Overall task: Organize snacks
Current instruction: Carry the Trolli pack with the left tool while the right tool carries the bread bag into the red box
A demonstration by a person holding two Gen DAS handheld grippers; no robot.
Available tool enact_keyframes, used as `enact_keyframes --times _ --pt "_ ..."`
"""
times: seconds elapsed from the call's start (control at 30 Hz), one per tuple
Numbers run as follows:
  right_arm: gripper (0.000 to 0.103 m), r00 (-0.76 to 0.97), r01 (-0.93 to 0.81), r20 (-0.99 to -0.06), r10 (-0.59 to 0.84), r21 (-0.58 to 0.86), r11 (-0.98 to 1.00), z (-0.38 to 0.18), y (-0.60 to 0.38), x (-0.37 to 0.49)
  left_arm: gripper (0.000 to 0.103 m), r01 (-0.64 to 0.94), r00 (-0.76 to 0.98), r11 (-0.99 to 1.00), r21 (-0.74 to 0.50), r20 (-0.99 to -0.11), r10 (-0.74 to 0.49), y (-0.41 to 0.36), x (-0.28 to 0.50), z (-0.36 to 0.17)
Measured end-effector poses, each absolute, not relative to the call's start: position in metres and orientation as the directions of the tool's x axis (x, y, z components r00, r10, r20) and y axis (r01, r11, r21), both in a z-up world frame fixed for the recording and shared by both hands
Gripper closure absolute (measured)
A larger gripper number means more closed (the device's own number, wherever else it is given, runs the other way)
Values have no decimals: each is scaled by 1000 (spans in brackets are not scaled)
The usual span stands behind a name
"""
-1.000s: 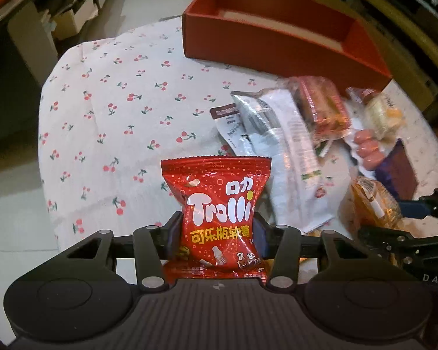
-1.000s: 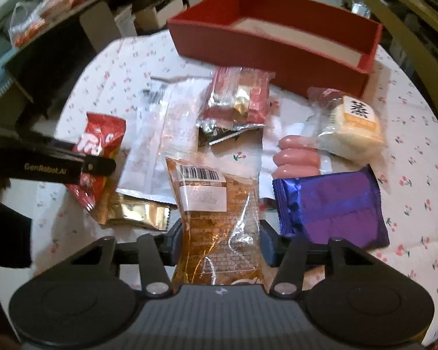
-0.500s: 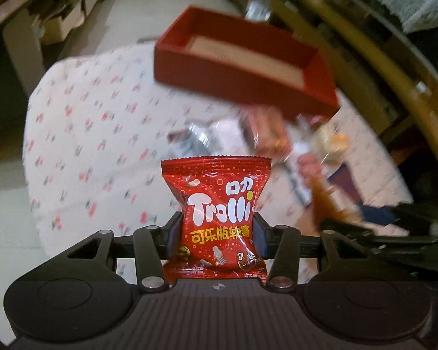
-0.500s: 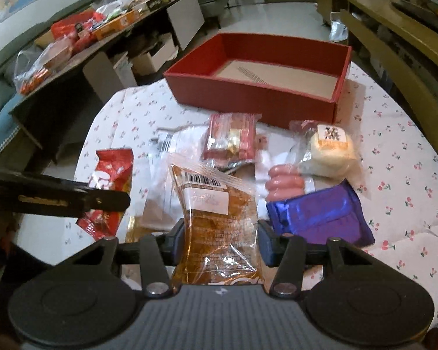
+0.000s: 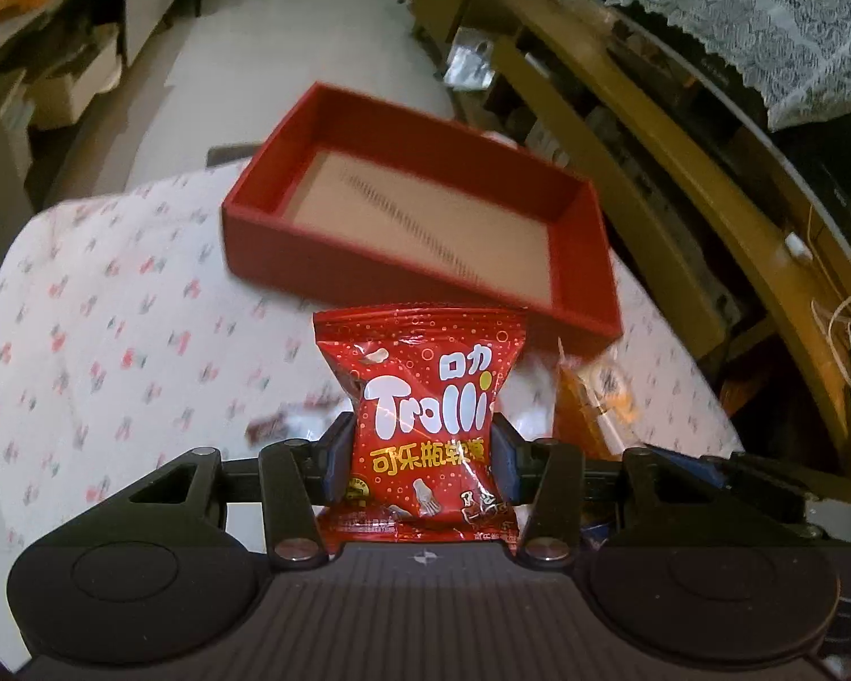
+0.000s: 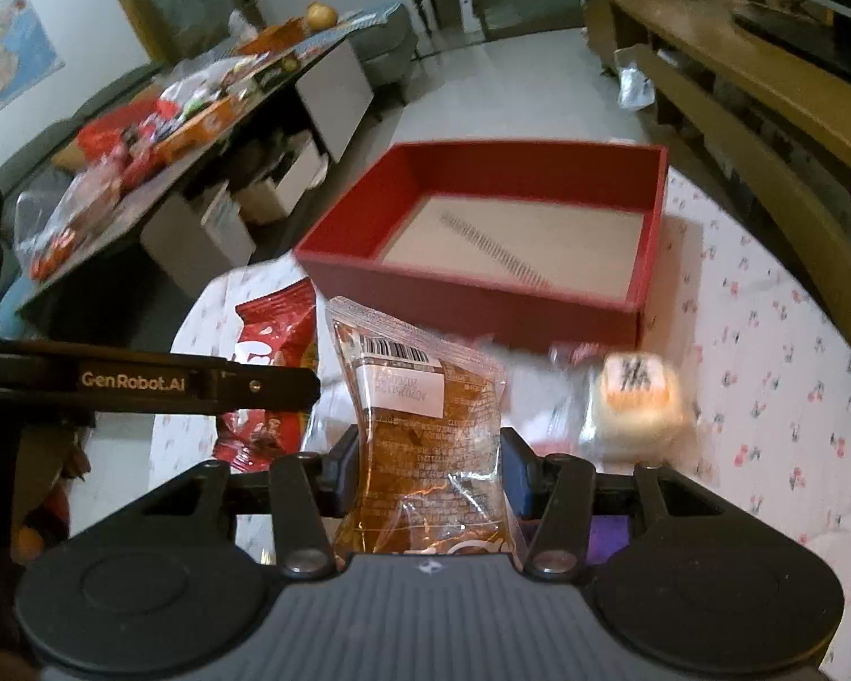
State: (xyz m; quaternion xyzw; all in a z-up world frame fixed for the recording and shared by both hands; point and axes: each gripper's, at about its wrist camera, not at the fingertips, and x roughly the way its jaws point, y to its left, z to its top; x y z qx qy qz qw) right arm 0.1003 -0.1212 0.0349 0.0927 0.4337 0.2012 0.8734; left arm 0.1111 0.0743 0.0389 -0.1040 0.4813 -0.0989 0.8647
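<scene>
Both packets have come up off the cloth since a second ago, and the red box [image 5: 420, 238], seen side-on then, now shows its bare floor in both wrist views. Trolli bag [image 5: 422, 431] sits upright in the left gripper [image 5: 420, 454], whose jaws are clamped on its lower half, with the top seal standing free above them. Brown packet [image 6: 425, 437] is pinched the same way in the right gripper [image 6: 428, 454], barcode end up and its clear film bulging out at either side of the jaws. Each packet is off the table, held near and just short of the box's front wall.

Going by this, the step in hand is the carry: two snacks picked, neither yet over the box. Next, each hand needs to travel farther forward until its packet clears the near wall, then drop a little and let go (one at a time would be safer, since the left gripper's arm lies close on the left in the right view). Nothing is in the box, so any spot on the floor will do.

Left behind on the cherry-print cloth [image 6: 766, 397] are a pale bun [image 6: 638, 403] to the right and other packets too blurred to name.
</scene>
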Motion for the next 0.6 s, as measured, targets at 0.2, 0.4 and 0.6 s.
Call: enact_keyframes --times 0.2,0.4,0.6 --pt "43 581 -233 -697 421 353 906 45 -126 133 47 69 535 954 -290 -797 -281 63 148 43" --pt "43 605 -201 -682 411 369 907 50 -131 166 47 79 541 954 -289 -792 -285 52 178 45" --pt "44 611 -181 -684 398 369 912 47 -123 206 47 66 567 957 -281 -779 -268 48 210 46"
